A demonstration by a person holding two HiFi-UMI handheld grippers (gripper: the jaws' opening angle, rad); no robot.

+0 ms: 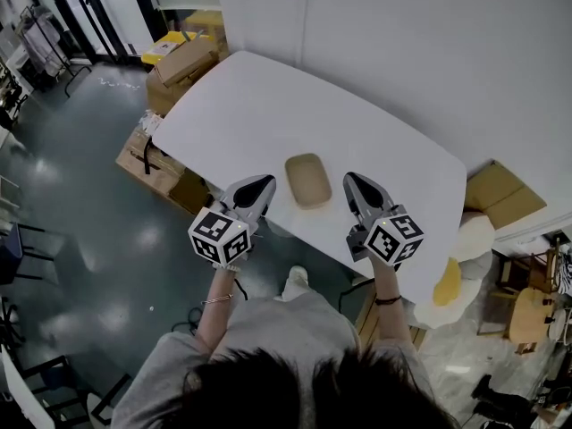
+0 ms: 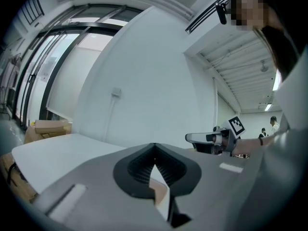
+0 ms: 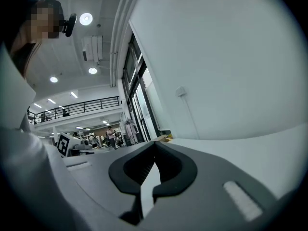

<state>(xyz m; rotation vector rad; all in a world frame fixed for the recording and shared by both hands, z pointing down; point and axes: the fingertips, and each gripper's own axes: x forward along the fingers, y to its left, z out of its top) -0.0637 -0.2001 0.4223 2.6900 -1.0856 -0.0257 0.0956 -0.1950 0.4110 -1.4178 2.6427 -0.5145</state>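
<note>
A flat tan oblong tray [image 1: 308, 180] lies on the white table [image 1: 268, 114] near its front edge. My left gripper [image 1: 257, 187] hovers just left of the tray and my right gripper [image 1: 355, 184] just right of it, both pointing toward the wall. Neither touches the tray. In the left gripper view the jaws [image 2: 154, 147] meet at the tips with nothing held, and a sliver of tan shows below them. The right gripper view shows its jaws [image 3: 155, 146] closed the same way and empty. Each gripper view catches the other gripper off to the side.
Cardboard boxes [image 1: 181, 62] stand on the floor at the table's far left, with more [image 1: 154, 164] under its left edge. Another box [image 1: 502, 195] and a yellow and white bundle [image 1: 454, 275] sit to the right. A white wall [image 1: 429, 52] runs behind the table.
</note>
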